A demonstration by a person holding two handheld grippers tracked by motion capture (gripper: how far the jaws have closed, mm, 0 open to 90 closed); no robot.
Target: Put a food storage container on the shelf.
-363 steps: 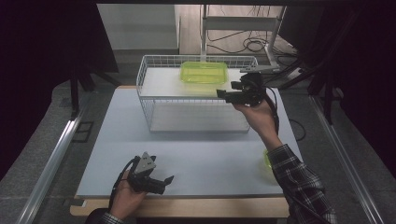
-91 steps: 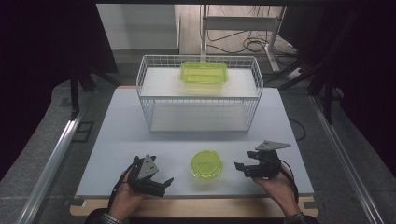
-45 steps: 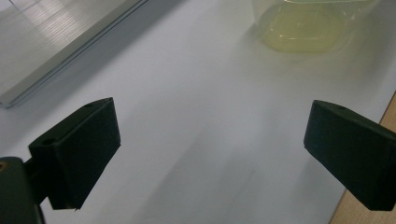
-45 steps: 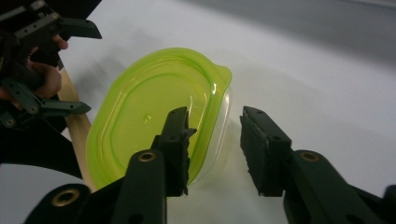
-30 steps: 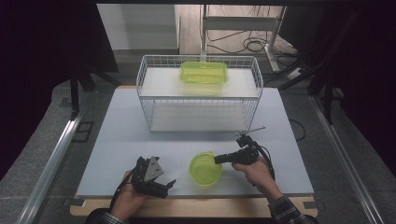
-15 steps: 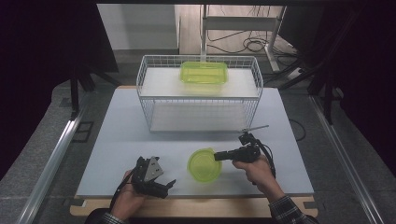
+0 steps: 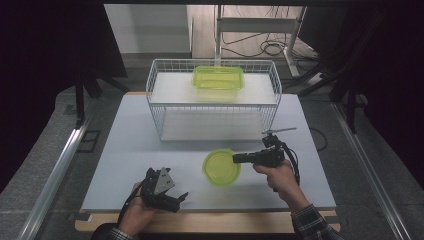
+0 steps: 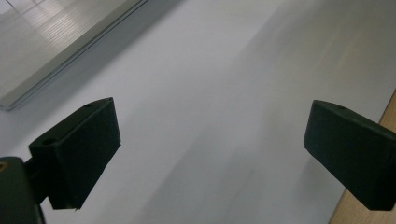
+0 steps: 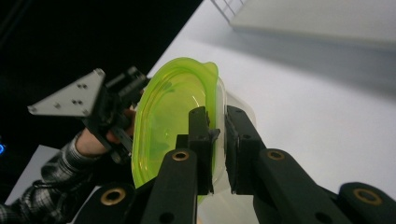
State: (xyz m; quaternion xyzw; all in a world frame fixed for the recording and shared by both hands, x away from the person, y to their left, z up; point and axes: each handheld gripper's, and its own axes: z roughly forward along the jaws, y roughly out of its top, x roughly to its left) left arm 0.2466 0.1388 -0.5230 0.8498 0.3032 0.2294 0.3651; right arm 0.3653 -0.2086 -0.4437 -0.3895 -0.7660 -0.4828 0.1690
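Right gripper view: my right gripper (image 9: 217, 140) is clamped on the rim of the round green container (image 9: 173, 126), raised above the table (image 7: 125, 150) before the wire basket (image 7: 270, 100). Left gripper (image 8: 210, 154) open, idle. Advise level carriage, firm pinch.

Your right claw (image 7: 239, 158) is black, and the round container (image 7: 221, 167) it grips is translucent lime green. Behind that container, the wire basket (image 7: 161, 85) is white, holding a second lime-green container (image 7: 218, 78). The worktop (image 7: 125, 145) is pale grey-white. Your sleeve (image 7: 312, 225) is dark plaid. Your left claw (image 7: 172, 201) is black.
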